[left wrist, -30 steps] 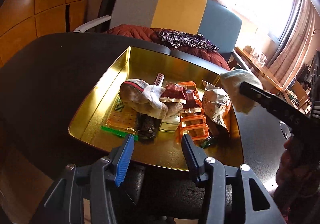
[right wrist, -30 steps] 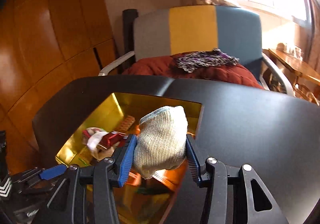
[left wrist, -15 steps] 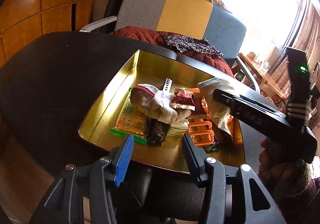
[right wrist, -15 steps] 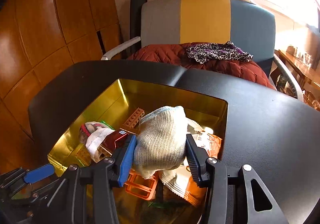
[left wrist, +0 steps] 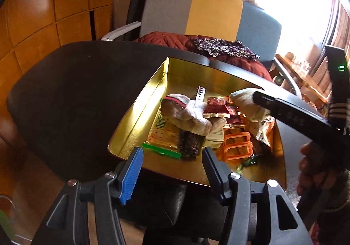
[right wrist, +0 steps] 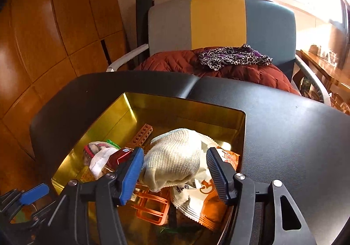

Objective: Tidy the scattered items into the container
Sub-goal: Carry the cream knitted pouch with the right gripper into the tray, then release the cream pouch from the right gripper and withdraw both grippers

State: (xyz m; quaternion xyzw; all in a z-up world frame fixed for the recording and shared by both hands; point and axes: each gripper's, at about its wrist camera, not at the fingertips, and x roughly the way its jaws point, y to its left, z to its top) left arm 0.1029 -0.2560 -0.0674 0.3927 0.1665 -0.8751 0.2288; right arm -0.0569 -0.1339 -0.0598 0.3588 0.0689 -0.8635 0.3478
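A gold tray on the black table holds several items: a red-cuffed sock, red packets, an orange plastic rack, a snack packet, a brown brick. My right gripper hangs over the tray with its jaws opening. A cream knitted sock sags between them, leaning on the blue pad and clear of the black one. The left wrist view shows that sock at the right gripper's fingers. At the tray's near edge my left gripper is opening, nothing between its jaws.
The black table stretches bare to the right of the tray. Behind it stands a grey, yellow and blue chair with a red quilted cloth and a leopard-print cloth. Wooden panels line the left wall.
My right gripper carried the cream sock forward over the tray, then its jaws spread and the sock slumped down. The left gripper's jaws widened slightly; it stayed by the tray's near edge.
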